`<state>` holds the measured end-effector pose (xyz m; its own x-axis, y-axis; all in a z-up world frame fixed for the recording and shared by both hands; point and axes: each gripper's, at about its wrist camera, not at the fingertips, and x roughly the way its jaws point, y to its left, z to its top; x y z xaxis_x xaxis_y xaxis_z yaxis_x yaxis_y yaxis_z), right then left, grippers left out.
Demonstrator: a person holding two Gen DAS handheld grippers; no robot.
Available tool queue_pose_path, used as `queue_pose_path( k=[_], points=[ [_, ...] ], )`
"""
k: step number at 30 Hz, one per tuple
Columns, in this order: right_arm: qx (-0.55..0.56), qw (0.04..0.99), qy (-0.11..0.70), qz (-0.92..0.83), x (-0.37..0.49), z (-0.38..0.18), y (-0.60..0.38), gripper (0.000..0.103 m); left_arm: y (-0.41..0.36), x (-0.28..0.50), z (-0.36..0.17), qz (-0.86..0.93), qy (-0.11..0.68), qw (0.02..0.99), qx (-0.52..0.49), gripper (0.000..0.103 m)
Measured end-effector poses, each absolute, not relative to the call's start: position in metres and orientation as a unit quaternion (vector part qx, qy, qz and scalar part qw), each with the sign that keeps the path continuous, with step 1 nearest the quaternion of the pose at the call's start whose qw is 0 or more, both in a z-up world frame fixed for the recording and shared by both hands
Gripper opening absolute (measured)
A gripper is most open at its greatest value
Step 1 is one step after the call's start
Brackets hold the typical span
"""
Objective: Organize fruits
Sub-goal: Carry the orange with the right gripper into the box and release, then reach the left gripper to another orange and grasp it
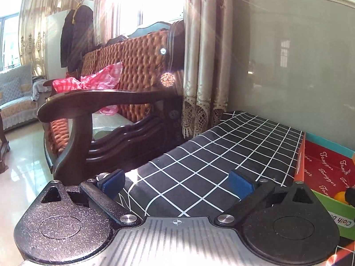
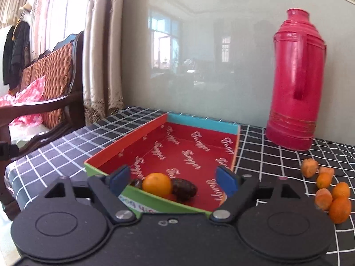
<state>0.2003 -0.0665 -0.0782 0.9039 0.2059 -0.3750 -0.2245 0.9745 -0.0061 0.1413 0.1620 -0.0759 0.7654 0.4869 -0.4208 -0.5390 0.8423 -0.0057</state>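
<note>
Right claw (image 2: 172, 178): spread wide, nothing gripped, held low over the near end of the box, so a drop-off looks done, or a fresh reach is about to be made.
Left claw (image 1: 176, 181): also spread wide with nothing in it, parked over a bare stretch of the checked cloth, well apart from any fruit.
Box (image 2: 124, 149): red inside, green on the near wall, sat on the surface (image 2: 55, 153). One orange (image 2: 157, 184) and a dark fruit (image 2: 184, 188) are tucked into the near corner, touching each other. Something dark is seen behind the orange too, but it can't be made out.
Loose fruit: a little pile of small oranges (image 2: 330, 190) is left out on the cloth to the right of the box, well apart from it. So the job is judged only partly done.
Flask (image 2: 296, 77): tall, red, upright, stood behind the pile by the wall.
Risk 1: round fruit can be nudged and rolled if one is pinched off-centre, and the pile is bunched, so neighbours could get knocked toward the edge.
Risk 2: the flask could be clipped by a careless swing.
Risk 3: the box looks light, so it could be shoved if its wall is caught.
</note>
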Motion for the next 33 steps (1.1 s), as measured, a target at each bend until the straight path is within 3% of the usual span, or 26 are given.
queue_pose_path(
  k=[16,29,31,33],
  points=[
    [0.037,0.986,0.16,0.023,0.179,-0.058,-0.144,0.077,0.122,0.149,-0.069,0.235,0.197,0.951,-0.04,0.099],
    [0.069,0.974,0.16,-0.143,0.155,-0.057,-0.243,0.078,0.015,0.163,-0.067,0.119,0.16,0.98,0.027,0.1],
    [0.066,0.969,0.159,-0.179,0.15,-0.057,-0.255,0.08,-0.004,0.164,-0.067,0.091,0.155,0.983,0.042,0.1],
    [0.058,0.961,0.15,-0.226,0.141,-0.058,-0.267,0.093,-0.022,0.162,-0.069,0.064,0.148,0.985,0.059,0.1]
  ],
)
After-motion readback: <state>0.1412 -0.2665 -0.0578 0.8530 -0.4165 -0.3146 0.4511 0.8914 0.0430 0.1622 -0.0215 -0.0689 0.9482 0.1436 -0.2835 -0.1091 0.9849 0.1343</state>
